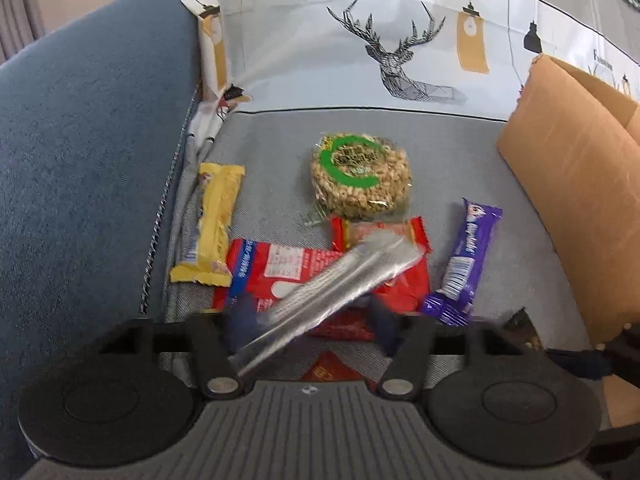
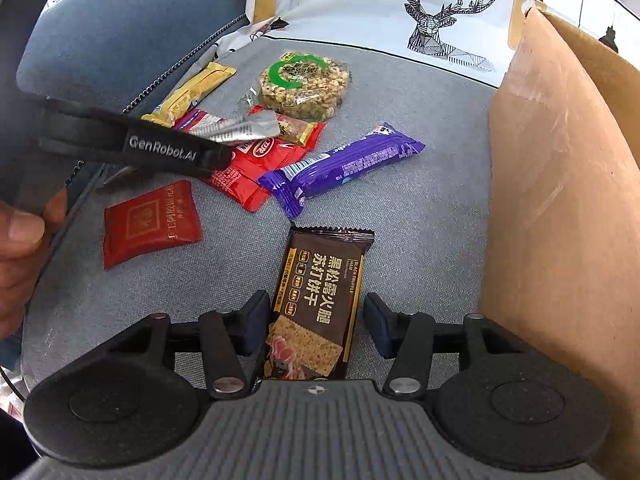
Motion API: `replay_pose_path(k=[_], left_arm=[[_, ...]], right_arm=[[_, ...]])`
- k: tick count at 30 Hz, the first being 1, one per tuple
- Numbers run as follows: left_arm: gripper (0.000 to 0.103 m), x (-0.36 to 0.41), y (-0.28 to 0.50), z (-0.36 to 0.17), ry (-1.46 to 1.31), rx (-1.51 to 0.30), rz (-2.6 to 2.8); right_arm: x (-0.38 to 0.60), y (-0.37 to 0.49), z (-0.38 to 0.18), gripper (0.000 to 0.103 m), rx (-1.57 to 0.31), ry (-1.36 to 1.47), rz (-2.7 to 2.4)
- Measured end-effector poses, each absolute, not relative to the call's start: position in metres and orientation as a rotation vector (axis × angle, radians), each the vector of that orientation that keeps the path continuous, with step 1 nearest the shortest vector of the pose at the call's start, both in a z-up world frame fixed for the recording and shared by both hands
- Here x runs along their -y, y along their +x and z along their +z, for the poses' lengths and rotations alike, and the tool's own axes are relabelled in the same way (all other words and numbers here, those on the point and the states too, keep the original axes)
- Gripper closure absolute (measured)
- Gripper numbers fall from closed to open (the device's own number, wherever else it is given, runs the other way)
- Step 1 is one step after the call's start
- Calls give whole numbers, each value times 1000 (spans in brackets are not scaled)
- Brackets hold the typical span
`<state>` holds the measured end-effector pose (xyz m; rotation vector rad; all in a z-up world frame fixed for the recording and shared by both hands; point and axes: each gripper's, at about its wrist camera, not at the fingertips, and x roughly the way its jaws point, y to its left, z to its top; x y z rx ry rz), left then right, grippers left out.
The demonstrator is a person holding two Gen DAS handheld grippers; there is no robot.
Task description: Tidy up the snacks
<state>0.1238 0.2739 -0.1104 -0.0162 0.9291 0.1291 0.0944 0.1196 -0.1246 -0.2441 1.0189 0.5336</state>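
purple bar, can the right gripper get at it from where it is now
Probably yes: the purple bar lies uncovered ahead of the right gripper, though the brown cracker pack sits between its open jaws first.

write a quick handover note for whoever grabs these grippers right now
Left gripper: the silver packet lies between its fingers; whether it is gripped is unclear.
Right gripper: open, astride the brown cracker packet, not pressing it.
Loose on the grey seat: yellow bar, round cereal cake, red packets, purple bar, small red sachet.
Cardboard box stands at the right, inside hidden.
Done: nothing visibly sorted. Left: every snack in view.
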Motion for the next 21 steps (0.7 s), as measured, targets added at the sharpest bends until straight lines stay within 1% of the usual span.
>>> replay_pose_path(k=[1,5,6,7,8,9,14,21], left_arm=[[74,-275,123,-110,-31,-933,125],[88,-276,114,-103,-81,-930,126],[94,-276,112,-101,-96,-926,123],[96,-277,109,-99,-117,-924,119],[98,-278,106,-96,-145,-920,113],[98,-280,103,-93,-178,-916,108],[99,-291,90,-85,-360,-917,107],[98,-310,77,-94,-612,-988,130]], right_arm=[[-120,94,-125,49,-1019,-243,533],[-118,93,-124,49,-1012,-241,534],[-118,93,-124,50,-1010,-240,534],[-118,92,-124,54,-1008,-238,533],[-117,92,-124,58,-1004,-235,534],[-116,92,-123,60,-1002,-229,536],[-109,93,-122,61,-1007,-193,539],[-108,90,-120,62,-1006,-182,576]])
